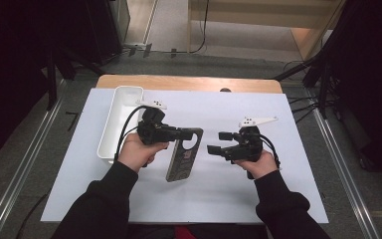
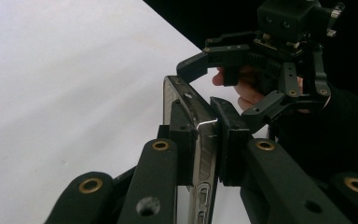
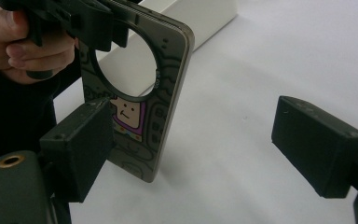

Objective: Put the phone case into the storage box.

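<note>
A dark phone case [image 1: 184,157] with a cartoon pattern and a round cut-out stands tilted on the white sheet, its lower end resting on the sheet. My left gripper [image 1: 191,134] is shut on its upper end; in the left gripper view the jaws [image 2: 205,128] pinch the case's edge [image 2: 204,144]. My right gripper [image 1: 218,142] is open just right of the case, pointing at it. In the right gripper view the case [image 3: 168,93] stands beyond the left pad [image 3: 81,140], and the right gripper [image 3: 200,140] has nothing between its jaws.
A long white tray [image 1: 122,114] lies at the left of the white sheet [image 1: 238,189], behind my left hand, and its wall [image 3: 205,14] shows past the case. The sheet covers a wooden table [image 1: 189,82]. Dark stands and cables surround the table.
</note>
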The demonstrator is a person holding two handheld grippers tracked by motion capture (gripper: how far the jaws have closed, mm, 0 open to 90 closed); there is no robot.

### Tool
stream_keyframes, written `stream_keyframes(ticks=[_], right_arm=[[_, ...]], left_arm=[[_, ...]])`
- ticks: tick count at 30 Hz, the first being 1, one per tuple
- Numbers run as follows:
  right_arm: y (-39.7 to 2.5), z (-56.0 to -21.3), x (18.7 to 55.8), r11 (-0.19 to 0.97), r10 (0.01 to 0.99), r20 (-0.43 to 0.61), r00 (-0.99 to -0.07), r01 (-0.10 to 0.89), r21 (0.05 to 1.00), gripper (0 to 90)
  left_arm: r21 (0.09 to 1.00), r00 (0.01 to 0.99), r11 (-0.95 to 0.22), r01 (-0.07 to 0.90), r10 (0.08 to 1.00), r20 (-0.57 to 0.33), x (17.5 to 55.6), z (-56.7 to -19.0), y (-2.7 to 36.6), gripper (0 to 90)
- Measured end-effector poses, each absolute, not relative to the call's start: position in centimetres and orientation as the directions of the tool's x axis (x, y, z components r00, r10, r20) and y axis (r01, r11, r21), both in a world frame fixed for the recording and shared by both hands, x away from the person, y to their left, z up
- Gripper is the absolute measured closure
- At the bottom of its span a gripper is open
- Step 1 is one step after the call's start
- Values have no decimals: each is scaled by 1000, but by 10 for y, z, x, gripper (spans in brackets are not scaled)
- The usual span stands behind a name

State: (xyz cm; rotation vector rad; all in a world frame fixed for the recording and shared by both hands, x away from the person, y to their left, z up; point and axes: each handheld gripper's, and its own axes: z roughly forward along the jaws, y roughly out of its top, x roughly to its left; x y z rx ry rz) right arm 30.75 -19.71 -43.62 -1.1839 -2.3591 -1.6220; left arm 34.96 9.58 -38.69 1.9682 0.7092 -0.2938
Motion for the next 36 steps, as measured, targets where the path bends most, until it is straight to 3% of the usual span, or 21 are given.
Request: stream_keyframes(ticks=[36], right_arm=[[-177,-444,320,134,534,461,-708,610,781,137]], left_arm=[[729,811,-360,583,319,-491,348,-389,86,793]])
